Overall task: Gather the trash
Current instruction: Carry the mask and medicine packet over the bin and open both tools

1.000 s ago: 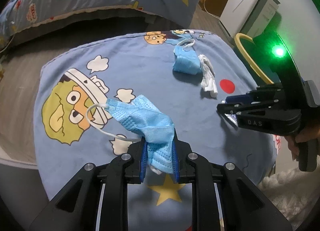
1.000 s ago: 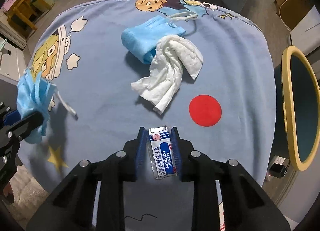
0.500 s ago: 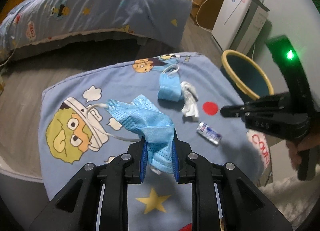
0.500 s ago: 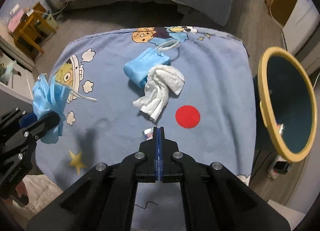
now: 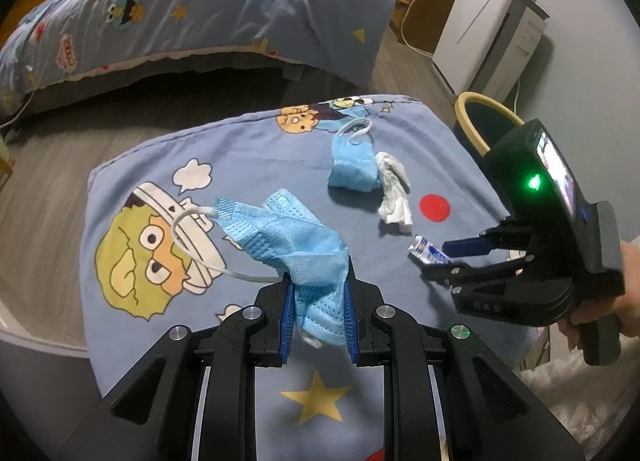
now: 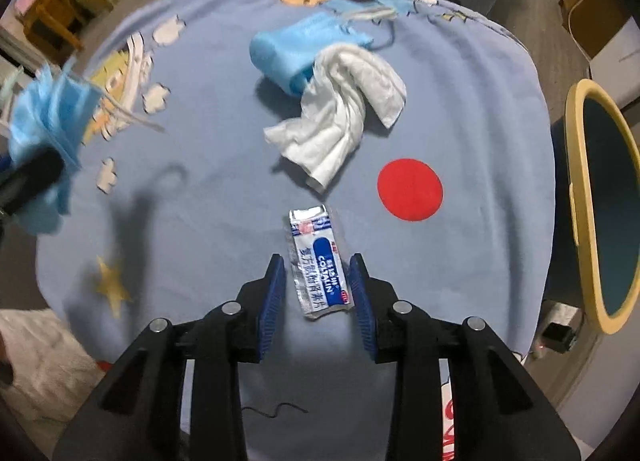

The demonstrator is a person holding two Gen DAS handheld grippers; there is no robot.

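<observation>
My left gripper (image 5: 318,293) is shut on a crumpled blue face mask (image 5: 292,237) and holds it above the blue cartoon cloth (image 5: 248,149). It also shows at the left of the right wrist view (image 6: 44,113). My right gripper (image 6: 318,281) is open, its fingers either side of a silver and blue sachet (image 6: 320,261) lying flat on the cloth; it also shows in the left wrist view (image 5: 430,253). A second blue mask (image 6: 296,49) and a white tissue (image 6: 344,101) lie together further back. A yellow-rimmed bin (image 6: 600,201) stands off the right edge.
The cloth covers a low table with a red dot (image 6: 410,189) printed near the sachet. A bed (image 5: 180,9) with matching bedding lies beyond. A white appliance (image 5: 480,37) stands by the wall behind the bin. A fluffy white rug (image 6: 40,361) lies at the near left.
The right gripper was shut half a second ago with the sachet lying on the cloth; now it is open and lower around the sachet. The left gripper keeps hold of the mask.
</observation>
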